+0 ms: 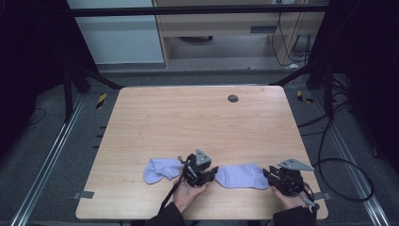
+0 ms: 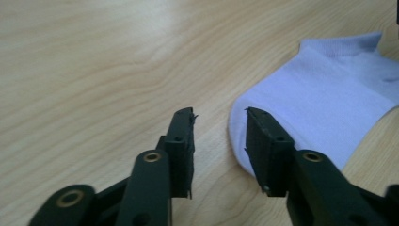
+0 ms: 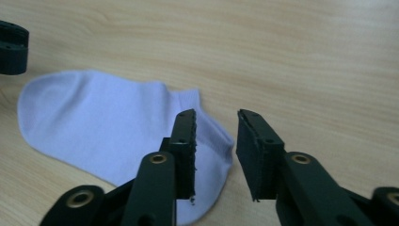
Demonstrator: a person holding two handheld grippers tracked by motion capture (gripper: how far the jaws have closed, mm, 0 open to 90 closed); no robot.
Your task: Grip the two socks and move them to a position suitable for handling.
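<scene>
Lavender socks (image 1: 241,176), no readable writing

Your two socks are a pale lavender-blue: the left sock (image 1: 161,169) and the right sock (image 1: 242,176) match in shade, plain with no print, and the right sock's cuff (image 2: 348,44) shows a fine ribbed knit in the same tone. The tabletop (image 1: 197,122) is light wood with a wavy grain, carrying a small dark grey round cap (image 1: 233,98). Your grippers' fingers (image 3: 186,141) are matte black with brass-coloured rivets (image 3: 158,158). Each gripper wears a grey plate (image 1: 295,164). Black-and-yellow striped tape (image 1: 101,100) marks the floor, which looks dark grey, though it is dim there.
</scene>
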